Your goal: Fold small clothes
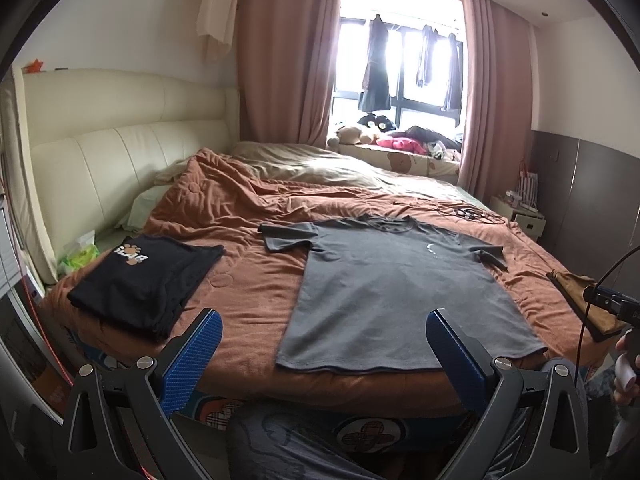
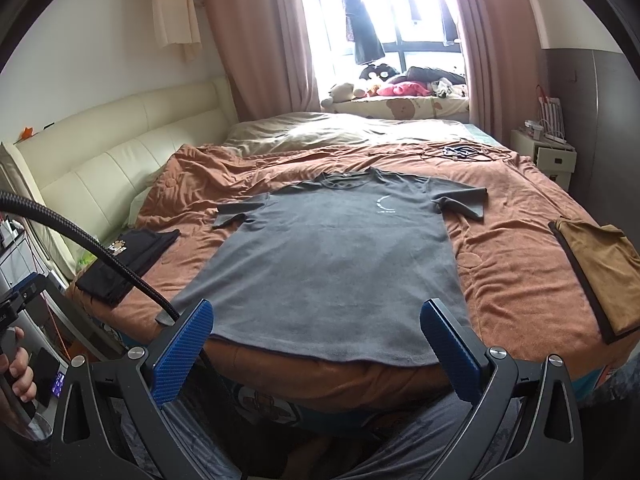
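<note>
A grey T-shirt (image 1: 396, 280) (image 2: 332, 256) lies flat and face up on the orange blanket (image 1: 256, 292), its hem at the bed's near edge and its collar toward the window. My left gripper (image 1: 322, 320) hovers open just before the hem's left part, with nothing between its blue fingers (image 1: 200, 344). In the right wrist view my right gripper (image 2: 316, 310) is open too, above the middle of the hem and holding nothing. A folded black shirt (image 1: 148, 280) (image 2: 128, 264) with a paw print rests to the left of the grey one.
A folded brown garment (image 2: 600, 272) (image 1: 580, 296) lies at the bed's right edge. Cables and small items (image 2: 460, 152) sit on the blanket beyond the collar. A cream headboard (image 1: 120, 160) runs along the left. A white nightstand (image 2: 548, 152) stands at the far right.
</note>
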